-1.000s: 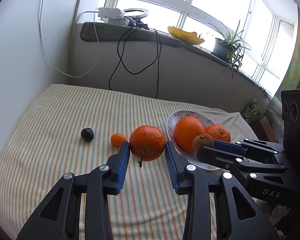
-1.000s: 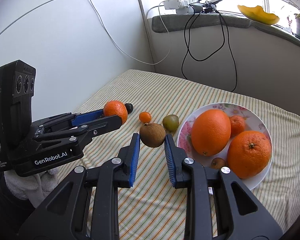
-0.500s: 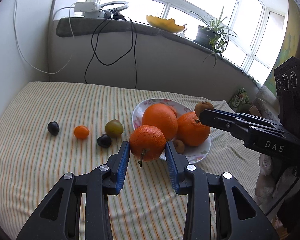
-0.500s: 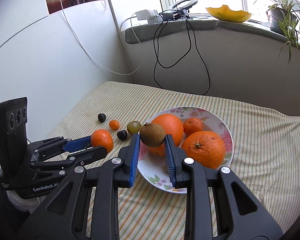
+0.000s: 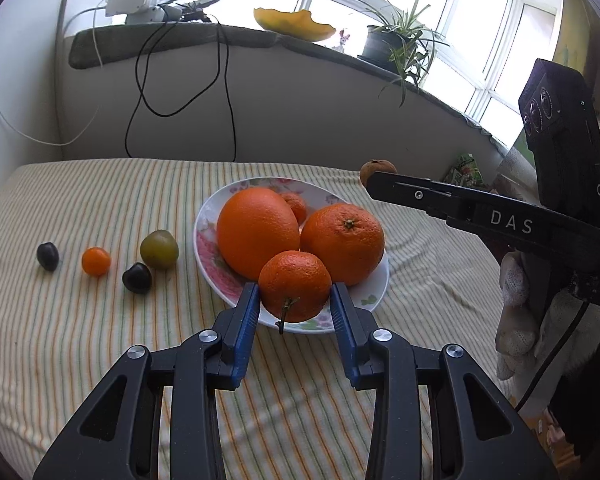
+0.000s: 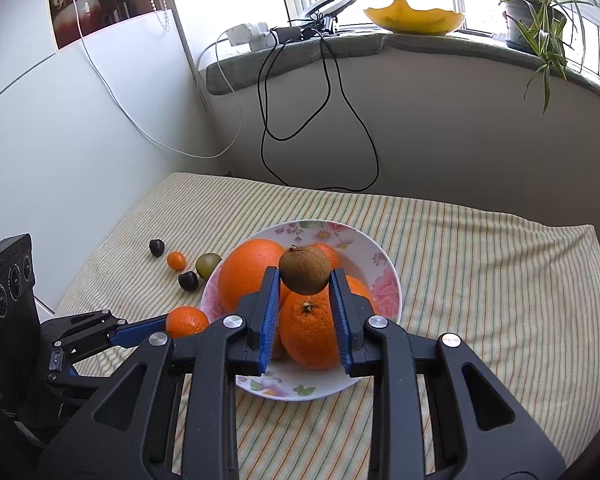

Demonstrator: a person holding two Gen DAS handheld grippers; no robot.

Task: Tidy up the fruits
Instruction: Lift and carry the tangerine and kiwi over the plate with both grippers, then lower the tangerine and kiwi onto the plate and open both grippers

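My left gripper (image 5: 295,300) is shut on a stemmed tangerine (image 5: 295,286), held over the near rim of the floral plate (image 5: 210,256). The plate carries a big orange (image 5: 257,232), a second orange (image 5: 342,238) and a small tangerine (image 5: 295,207). My right gripper (image 6: 305,280) is shut on a brown kiwi (image 6: 305,269), hanging above the oranges (image 6: 308,332) in the plate (image 6: 384,276). The kiwi (image 5: 378,169) also shows at the tip of the right gripper in the left wrist view. The left gripper's tangerine (image 6: 187,321) sits at the plate's left edge in the right wrist view.
On the striped cloth (image 5: 80,320) left of the plate lie a green plum (image 5: 159,249), a dark plum (image 5: 137,278), a tiny orange fruit (image 5: 96,261) and another dark plum (image 5: 47,256). Black cables (image 5: 180,92) hang from the windowsill. A gloved hand (image 5: 520,320) holds the right gripper.
Both grippers have carried their fruit rightward to the plate. The tangerine now hangs over the plate's near rim and the kiwi hangs above the oranges.
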